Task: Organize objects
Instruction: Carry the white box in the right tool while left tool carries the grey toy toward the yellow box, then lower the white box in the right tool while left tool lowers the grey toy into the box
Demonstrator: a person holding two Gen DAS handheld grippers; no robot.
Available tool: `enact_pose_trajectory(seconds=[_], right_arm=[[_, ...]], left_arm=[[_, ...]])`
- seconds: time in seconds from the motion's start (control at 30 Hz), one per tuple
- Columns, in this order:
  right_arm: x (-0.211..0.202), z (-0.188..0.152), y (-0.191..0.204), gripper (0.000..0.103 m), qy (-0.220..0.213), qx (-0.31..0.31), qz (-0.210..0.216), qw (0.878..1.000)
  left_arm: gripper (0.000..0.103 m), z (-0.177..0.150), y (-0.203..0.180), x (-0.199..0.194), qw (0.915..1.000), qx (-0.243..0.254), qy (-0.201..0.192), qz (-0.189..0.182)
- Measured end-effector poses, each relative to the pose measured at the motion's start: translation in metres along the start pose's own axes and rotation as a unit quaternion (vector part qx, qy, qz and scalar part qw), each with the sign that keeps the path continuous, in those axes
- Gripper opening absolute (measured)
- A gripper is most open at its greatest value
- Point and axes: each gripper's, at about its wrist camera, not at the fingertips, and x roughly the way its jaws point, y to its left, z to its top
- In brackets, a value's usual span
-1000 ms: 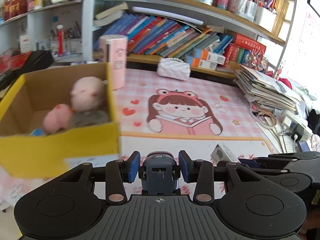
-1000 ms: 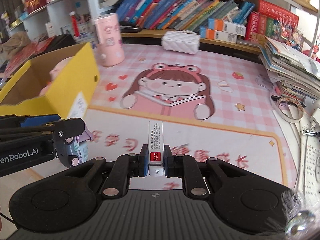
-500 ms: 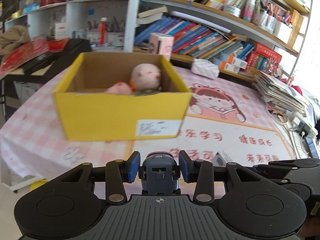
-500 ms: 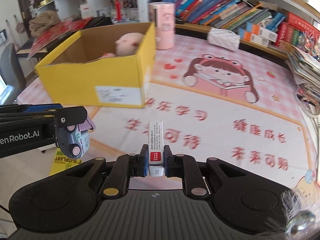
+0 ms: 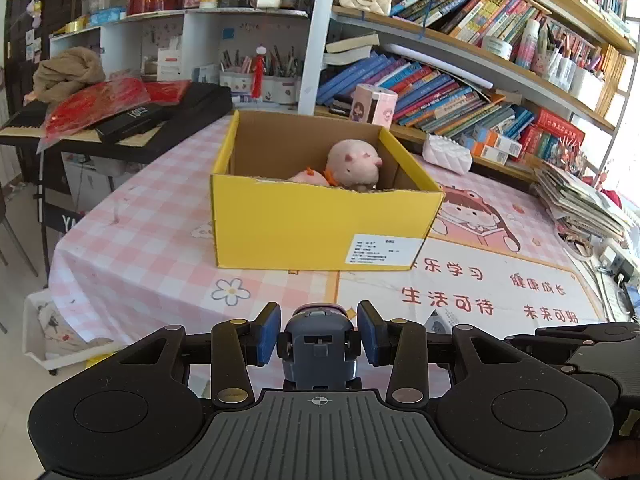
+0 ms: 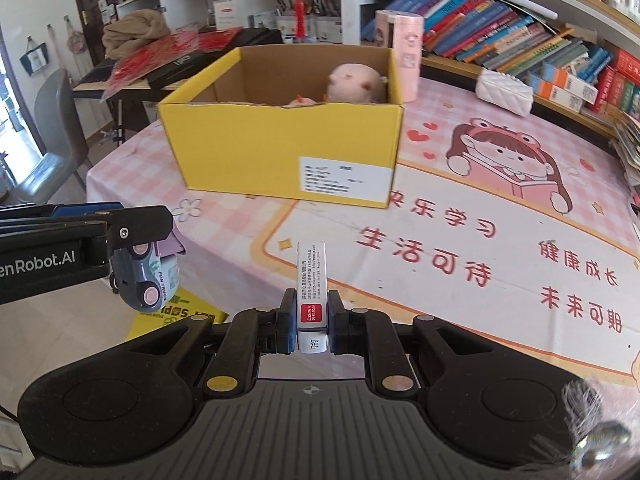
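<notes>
My left gripper (image 5: 319,340) is shut on a small grey-blue toy truck (image 5: 319,350); the truck also shows in the right wrist view (image 6: 146,280), held off the table's near edge. My right gripper (image 6: 312,322) is shut on a slim white box with a red label (image 6: 312,280), held upright above the table's front part. A yellow cardboard box (image 5: 320,224) stands open on the table ahead of both grippers, and it shows in the right wrist view (image 6: 280,152) too. Pink plush toys (image 5: 352,162) lie inside it.
A pink checked tablecloth with a cartoon girl print (image 6: 504,160) covers the table. A pink cylinder (image 6: 406,56) and a white quilted pouch (image 6: 506,90) stand behind the box. Bookshelves (image 5: 460,92) line the back. Stacked papers (image 5: 580,204) lie at right. A keyboard (image 5: 120,120) sits at left.
Both grippers have drawn back from the table and turned left, so the yellow box now sits farther off and centred. Both still hold their objects.
</notes>
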Motion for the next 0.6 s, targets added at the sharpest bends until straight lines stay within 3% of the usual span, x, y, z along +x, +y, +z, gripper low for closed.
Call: enact_pose_trajectory(seconds=[0.6], right_arm=[[-0.003,0.008,0.013,0.014,-0.011,-0.008,-0.01,1.0]], left_arm=[[0.04,0.013,0.009,-0.007,0.9996,0.012,-0.027,-0.004]])
